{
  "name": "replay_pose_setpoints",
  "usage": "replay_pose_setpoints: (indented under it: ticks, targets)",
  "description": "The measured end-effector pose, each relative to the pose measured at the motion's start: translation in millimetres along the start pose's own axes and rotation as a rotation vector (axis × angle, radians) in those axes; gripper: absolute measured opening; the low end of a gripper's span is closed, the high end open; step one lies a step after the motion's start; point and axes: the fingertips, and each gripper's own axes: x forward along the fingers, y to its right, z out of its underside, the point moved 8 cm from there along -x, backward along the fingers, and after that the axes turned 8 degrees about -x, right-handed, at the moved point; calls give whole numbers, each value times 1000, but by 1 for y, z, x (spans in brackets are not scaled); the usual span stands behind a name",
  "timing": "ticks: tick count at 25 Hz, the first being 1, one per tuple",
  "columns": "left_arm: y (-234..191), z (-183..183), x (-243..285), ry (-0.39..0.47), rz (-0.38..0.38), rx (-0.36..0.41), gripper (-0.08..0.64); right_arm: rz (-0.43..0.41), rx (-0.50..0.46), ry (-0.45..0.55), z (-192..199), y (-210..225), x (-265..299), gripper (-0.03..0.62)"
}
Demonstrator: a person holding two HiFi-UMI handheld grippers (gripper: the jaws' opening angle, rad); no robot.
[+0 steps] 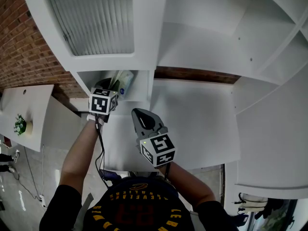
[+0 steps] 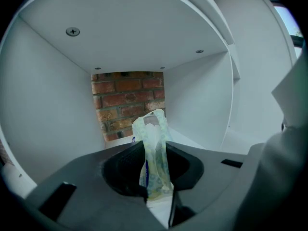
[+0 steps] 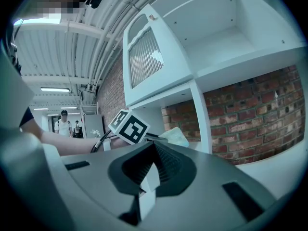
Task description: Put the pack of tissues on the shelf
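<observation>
The head view looks down on a white shelf unit [image 1: 202, 124] with 2 grippers in front of it. The left gripper [image 1: 113, 84] reaches into a small open compartment [image 1: 144, 88] at the upper left of centre. The pack of tissues [image 1: 124, 83] shows there as a pale green shape just inside the opening. The right gripper [image 1: 138, 113] sits lower, near the middle of the frame, over the wide bare shelf board and well apart from the pack.

Only the left gripper view shows the grip itself. The jaws are clenched on the lower part of the pack, which stands upright between them, its crinkled top rising above the tips. Behind it is the compartment's back, a brick wall [image 2: 127, 97], with white walls on both sides. Whether the pack's bottom touches the compartment floor cannot be told.

The right gripper view shows its own jaws drawn together at the tips with nothing between them. It also gives a side look at the left gripper's marker cube [image 3: 129, 126] in the centre left, with a corner of the pack poking out beside it. At the far left, 2 people [image 3: 63, 121] stand in the background, which no other view shows.
</observation>
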Motion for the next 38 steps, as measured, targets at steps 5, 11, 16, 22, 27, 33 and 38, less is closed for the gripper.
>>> replay_pose_setpoints:
  ticks: [5,11,16,22,27,33,38]
  targets:
    - [-4,5,5,-18,-5,0,75,-3,12,-9,4,-1,1,-5]
    - [-2,5,11,-31,-10,4,75,-4,19,-13,7,-3,1,-5]
    - [-2,3,11,-8,-17,4,98,4,19,-14,7,-1,-2,-5]
    - [-4,-4,0,69,-19,4,230,11,27,-9,7,2,-4,-5]
    - [3,-4,-19,109,-4,-4,236,3,24,-4,5,-1,-4,-5]
    - [16,0,-60,155,39,-5,236,-9,22,2,3,-4,-4,-5]
    - [25,5,-99,201,73,-49,236,-23,23,5,1,-8,-2,-5]
